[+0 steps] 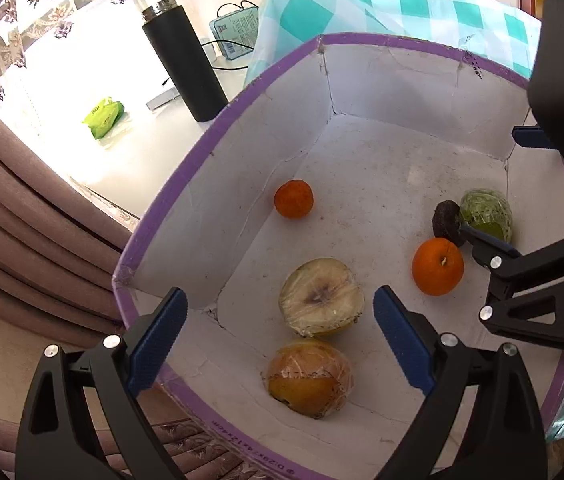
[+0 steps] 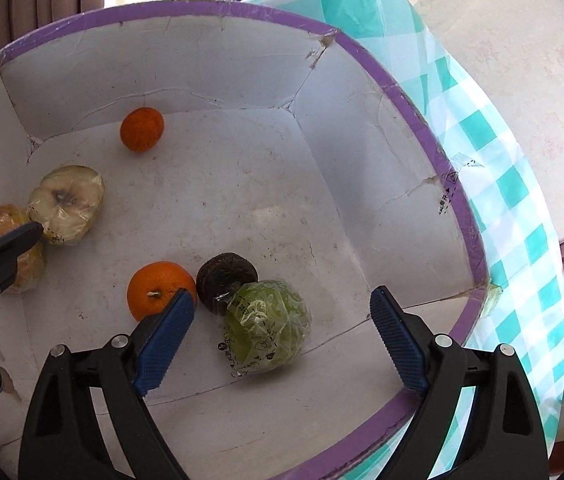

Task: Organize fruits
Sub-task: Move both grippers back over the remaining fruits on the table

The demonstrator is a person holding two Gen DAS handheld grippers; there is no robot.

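— Looking into the white cardboard box with the purple rim (image 1: 202,160), what lies there?

— A small orange mandarin (image 1: 293,199) by the far wall, a wrapped pale apple half (image 1: 321,297), a wrapped yellow-orange fruit (image 1: 309,377) just beside it, a larger orange (image 1: 437,266), a dark wrinkled fruit (image 2: 226,282) touching a wrapped green fruit (image 2: 268,326).

— And the grippers?

— Left gripper (image 1: 278,322) spread wide over the apple half, holding nothing. Right gripper (image 2: 282,322) also wide, above the green fruit.
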